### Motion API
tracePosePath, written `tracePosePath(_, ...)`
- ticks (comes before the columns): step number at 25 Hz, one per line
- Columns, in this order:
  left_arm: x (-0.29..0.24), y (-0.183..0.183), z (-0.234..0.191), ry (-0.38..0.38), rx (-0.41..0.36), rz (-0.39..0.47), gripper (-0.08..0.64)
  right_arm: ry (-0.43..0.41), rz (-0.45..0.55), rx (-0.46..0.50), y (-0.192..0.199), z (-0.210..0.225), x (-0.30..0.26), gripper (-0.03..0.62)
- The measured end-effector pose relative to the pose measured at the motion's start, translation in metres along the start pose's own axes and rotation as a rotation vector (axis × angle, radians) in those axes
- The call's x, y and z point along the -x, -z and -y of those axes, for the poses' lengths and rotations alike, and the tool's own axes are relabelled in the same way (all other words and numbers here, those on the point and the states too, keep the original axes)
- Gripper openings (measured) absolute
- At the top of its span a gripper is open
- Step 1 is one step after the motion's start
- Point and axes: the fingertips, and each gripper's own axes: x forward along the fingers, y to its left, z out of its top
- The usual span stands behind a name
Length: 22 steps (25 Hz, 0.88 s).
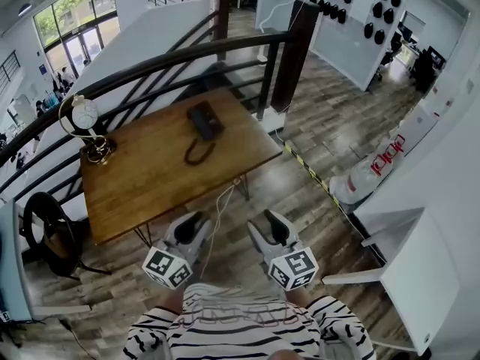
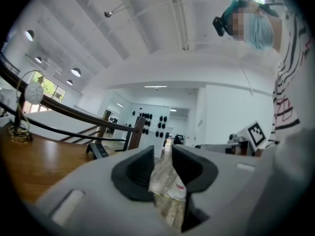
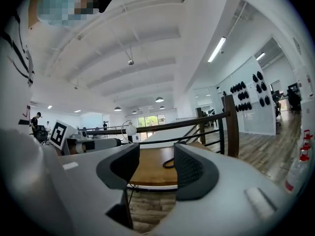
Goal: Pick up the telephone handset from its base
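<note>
Handset (image 1: pixel 198 123) indistinct from base (image 1: pixel 214 117); left claw (image 2: pixel 162 167) and right claw (image 3: pixel 156 169) released, empty.

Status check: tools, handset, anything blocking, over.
Left tool open, empty. Right tool open, empty. Handset on base, far across table, untouched. Nothing in the way.

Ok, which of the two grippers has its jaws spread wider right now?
The right gripper: its jaws stand well apart, with the wooden table showing through the gap. The left gripper has its jaws closer together, leaving only a narrow slit.
</note>
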Motion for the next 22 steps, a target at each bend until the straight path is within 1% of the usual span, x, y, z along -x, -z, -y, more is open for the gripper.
tracePosePath(6, -0.029, 0.012, 0.011, -0.053, 0.005, -0.019, 0.150, -0.020, -0.014, -0.020, 0.004, 0.041, 0.009, 0.227)
tracePosePath(11, -0.053, 0.024, -0.002, -0.073, 0.016, -0.045, 0.166, -0.022, -0.032, -0.042, 0.011, 0.065, -0.002, 0.229)
tracePosePath(16, -0.087, 0.027, -0.034, -0.055, 0.028, -0.053, 0.178, -0.009, -0.040, -0.035, 0.011, 0.091, -0.034, 0.229)
tracePosePath(22, -0.132, 0.018, -0.101, -0.036, 0.044, -0.048, 0.179, 0.011, -0.053, -0.032, 0.002, 0.125, -0.104, 0.229)
